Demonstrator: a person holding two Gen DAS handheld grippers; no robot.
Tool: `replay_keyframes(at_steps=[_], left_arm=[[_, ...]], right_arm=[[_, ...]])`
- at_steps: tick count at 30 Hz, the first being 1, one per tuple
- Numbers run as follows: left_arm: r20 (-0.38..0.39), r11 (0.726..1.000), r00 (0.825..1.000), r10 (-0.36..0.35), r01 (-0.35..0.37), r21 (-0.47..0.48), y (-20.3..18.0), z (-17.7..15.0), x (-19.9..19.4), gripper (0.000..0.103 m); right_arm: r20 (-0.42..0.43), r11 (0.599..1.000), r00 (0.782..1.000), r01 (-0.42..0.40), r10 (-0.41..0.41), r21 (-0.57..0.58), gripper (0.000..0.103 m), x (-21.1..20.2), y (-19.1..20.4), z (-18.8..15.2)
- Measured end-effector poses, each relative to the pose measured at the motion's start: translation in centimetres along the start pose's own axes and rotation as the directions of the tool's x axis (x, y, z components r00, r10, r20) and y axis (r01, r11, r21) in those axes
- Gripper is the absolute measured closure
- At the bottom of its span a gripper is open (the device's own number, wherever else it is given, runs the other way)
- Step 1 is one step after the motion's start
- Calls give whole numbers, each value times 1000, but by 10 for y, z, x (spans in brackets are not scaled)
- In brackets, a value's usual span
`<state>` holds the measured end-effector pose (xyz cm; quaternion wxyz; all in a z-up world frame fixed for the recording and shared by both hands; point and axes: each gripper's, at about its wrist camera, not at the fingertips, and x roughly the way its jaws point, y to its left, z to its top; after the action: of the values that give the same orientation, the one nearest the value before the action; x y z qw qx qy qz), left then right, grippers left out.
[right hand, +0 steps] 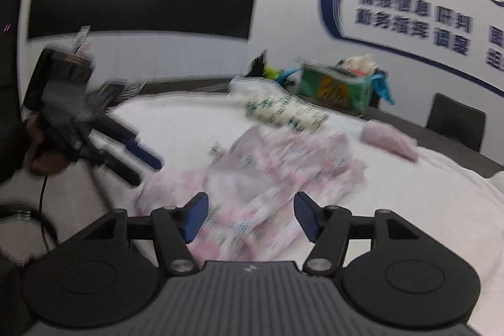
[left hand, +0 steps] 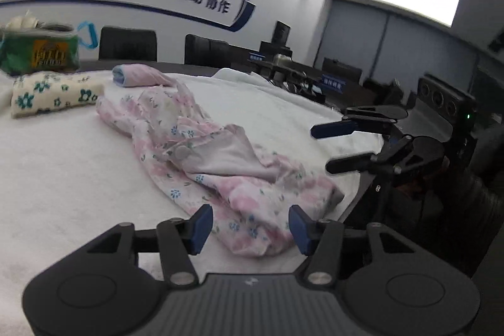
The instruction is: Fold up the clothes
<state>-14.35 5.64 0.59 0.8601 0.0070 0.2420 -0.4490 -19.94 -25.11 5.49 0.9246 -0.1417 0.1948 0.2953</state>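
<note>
A crumpled pink floral garment (left hand: 204, 159) lies on the white cloth-covered table (left hand: 63, 178); it also shows, blurred, in the right wrist view (right hand: 267, 178). My left gripper (left hand: 250, 227) is open and empty, hovering over the garment's near end. My right gripper (right hand: 250, 218) is open and empty above the garment's near edge. In the left wrist view the right gripper (left hand: 327, 147) is at the table's right edge. In the right wrist view the left gripper (right hand: 148, 166) is at the left, beside the garment.
A folded green-flowered cloth (left hand: 53, 93) and a rolled pink cloth (left hand: 138, 76) lie at the far side. A green tissue pack (left hand: 37, 49) stands behind them. Dark chairs (left hand: 127, 43) line the far table edge. The table drops off at the right (left hand: 362, 185).
</note>
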Motion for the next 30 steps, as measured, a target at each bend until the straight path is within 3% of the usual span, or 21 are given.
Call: replay_keyframes(at_steps=[3, 5, 9, 14, 16, 18, 19, 22, 27, 29, 30], left_arm=[[12, 998, 1000, -11, 10, 67, -8, -5, -5, 52], [-1, 992, 1000, -29, 29, 126, -15, -3, -4, 52], [-27, 968, 998, -55, 60, 242, -31, 9, 14, 50], [-100, 947, 995, 14, 18, 320, -33, 13, 35, 50], [-92, 924, 995, 28, 9, 383, -38, 12, 35, 50], [-68, 887, 997, 43, -7, 461, -45, 11, 36, 43], [-63, 865, 997, 52, -14, 501, -48, 11, 39, 35], [-75, 821, 993, 96, -36, 570, -51, 16, 53, 33], [-91, 830, 987, 130, -59, 554, -42, 29, 74, 34], [-149, 861, 985, 87, 1, 508, -35, 34, 80, 57], [-172, 879, 983, 66, 24, 477, -30, 36, 83, 61]], right_arm=[[-67, 992, 998, -14, 6, -122, 42, 15, 20, -3], [-62, 981, 998, -43, 32, -187, 42, 21, 29, -2], [-74, 970, 991, -128, 115, -207, 42, 32, 30, -3], [-145, 957, 974, -203, 175, -209, 43, 58, 26, -10], [-166, 956, 957, -260, 237, -137, 56, 60, 16, -8], [-172, 950, 941, -306, 293, -55, 84, 64, 0, -3], [-170, 945, 932, -326, 319, -17, 88, 66, -8, 1], [-174, 926, 911, -376, 375, 29, 94, 74, -28, 16], [-159, 887, 872, -452, 462, 96, 95, 79, -58, 39], [-146, 866, 855, -481, 497, 135, 95, 79, -68, 42], [-153, 866, 853, -481, 498, 139, 94, 81, -69, 42]])
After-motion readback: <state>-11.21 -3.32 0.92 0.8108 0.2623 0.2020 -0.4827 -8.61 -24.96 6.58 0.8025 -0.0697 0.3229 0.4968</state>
